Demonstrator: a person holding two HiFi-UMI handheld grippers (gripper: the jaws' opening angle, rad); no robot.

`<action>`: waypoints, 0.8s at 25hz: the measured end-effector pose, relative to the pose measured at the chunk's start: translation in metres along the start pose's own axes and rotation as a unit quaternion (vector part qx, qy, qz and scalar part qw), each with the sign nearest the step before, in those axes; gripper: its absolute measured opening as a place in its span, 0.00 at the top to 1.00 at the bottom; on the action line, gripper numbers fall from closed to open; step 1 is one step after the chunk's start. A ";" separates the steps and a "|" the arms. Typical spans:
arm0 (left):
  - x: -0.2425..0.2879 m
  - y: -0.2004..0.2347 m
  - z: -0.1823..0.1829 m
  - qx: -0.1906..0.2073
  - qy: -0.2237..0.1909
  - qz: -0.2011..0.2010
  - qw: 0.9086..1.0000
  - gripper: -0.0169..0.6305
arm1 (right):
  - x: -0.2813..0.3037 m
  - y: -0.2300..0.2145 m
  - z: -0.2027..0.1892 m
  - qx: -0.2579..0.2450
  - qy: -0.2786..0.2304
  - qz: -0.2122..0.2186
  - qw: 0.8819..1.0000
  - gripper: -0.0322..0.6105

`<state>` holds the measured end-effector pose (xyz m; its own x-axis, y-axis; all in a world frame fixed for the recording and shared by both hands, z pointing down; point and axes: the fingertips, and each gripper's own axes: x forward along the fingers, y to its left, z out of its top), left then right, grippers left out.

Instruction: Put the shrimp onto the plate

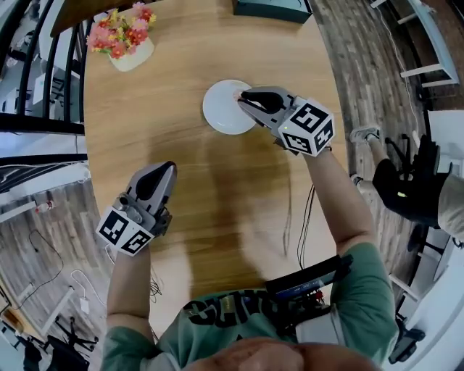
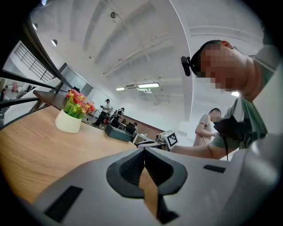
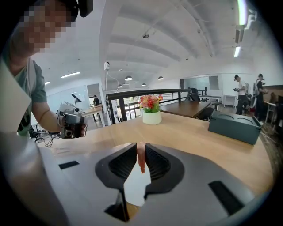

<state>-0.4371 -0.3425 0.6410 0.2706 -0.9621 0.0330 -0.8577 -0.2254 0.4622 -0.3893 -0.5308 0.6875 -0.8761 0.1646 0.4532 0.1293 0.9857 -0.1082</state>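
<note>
— Over the plate (image 1: 217, 112), how does the right claw (image 1: 243, 98) stand?

— Its tips hang above the plate's right part. The jaws are nearly together and pinch the shrimp (image 3: 140, 160).

— Which way does the shrimp lie?

— Its long axis runs down the slot between the pads, with the lower end toward the white plate beneath. Only the right gripper view shows this; in the head view the claw covers it.

— And room on the bench (image 1: 188, 217)?

— Bare wood lies all round the plate. The flower pot (image 1: 130, 51) sits near the far left edge and the box (image 1: 272, 9) at the far edge, both well apart from the plate.

— The left claw (image 1: 165, 168)?

— Closed on nothing, pointing level, near the bench's left edge and well apart from the plate.
</note>
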 end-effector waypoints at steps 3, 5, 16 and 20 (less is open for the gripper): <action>0.004 0.002 -0.008 0.014 0.006 -0.006 1.000 0.97 | 0.017 -0.008 -0.010 -0.010 0.020 0.001 1.000 0.84; 0.005 0.004 -0.011 0.019 0.008 -0.011 1.000 0.97 | 0.028 -0.014 -0.015 -0.014 0.035 -0.001 0.999 0.84; 0.015 -0.004 -0.030 0.027 0.005 -0.033 0.999 0.97 | 0.056 -0.031 -0.047 -0.053 0.097 -0.031 0.993 0.84; 0.013 -0.005 -0.027 0.030 0.001 -0.040 0.999 0.97 | 0.064 -0.028 -0.049 -0.063 0.107 -0.031 0.992 0.84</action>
<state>-0.4179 -0.3497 0.6629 0.3402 -0.9404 0.0008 -0.8583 -0.3102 0.4089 -0.4265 -0.5462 0.7629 -0.7671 0.0937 0.6346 0.1466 0.9887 0.0313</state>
